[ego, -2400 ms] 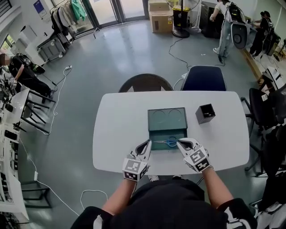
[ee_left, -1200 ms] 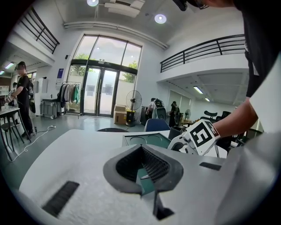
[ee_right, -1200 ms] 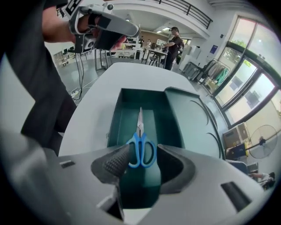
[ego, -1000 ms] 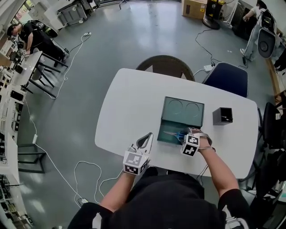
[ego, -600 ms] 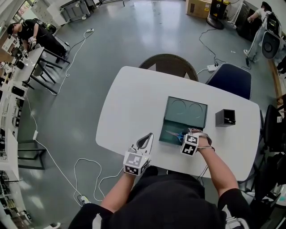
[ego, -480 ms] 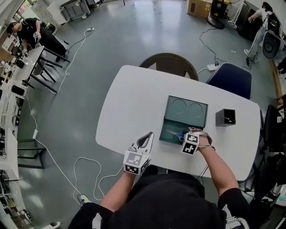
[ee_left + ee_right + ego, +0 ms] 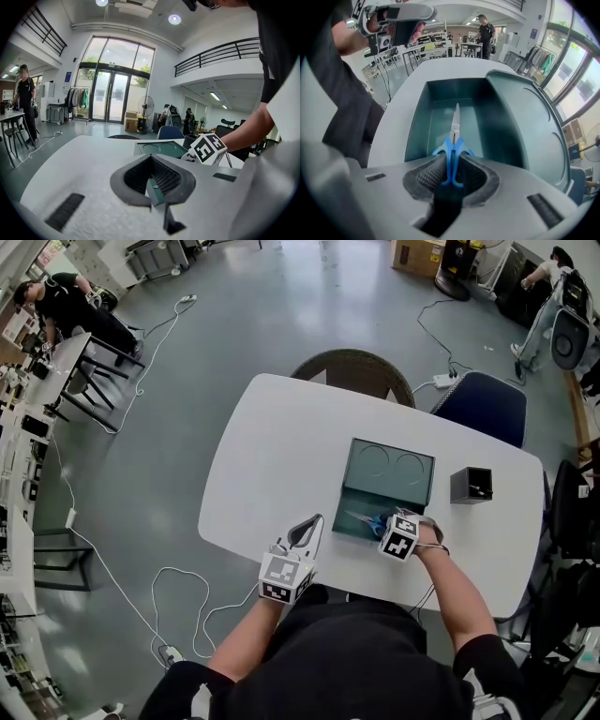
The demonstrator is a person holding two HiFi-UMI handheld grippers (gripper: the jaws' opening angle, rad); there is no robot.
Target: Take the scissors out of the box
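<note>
The scissors (image 7: pixel 454 133) lie flat on the floor of the open green box (image 7: pixel 419 126), blue handles toward the person, blades pointing at the far wall; the right gripper (image 7: pixel 450 171) points steeply down into the box; its jaws have just been closing, and the pads now press on both sides of the blue handles; the left gripper (image 7: pixel 151 176) hovers at the near edge of the white table (image 7: pixel 272 456), left of the box, jaw tips together, holding nothing; the box's lid (image 7: pixel 389 470) lies open on the far side; a black square container (image 7: pixel 469 486) stands near the lid's right side.
</note>
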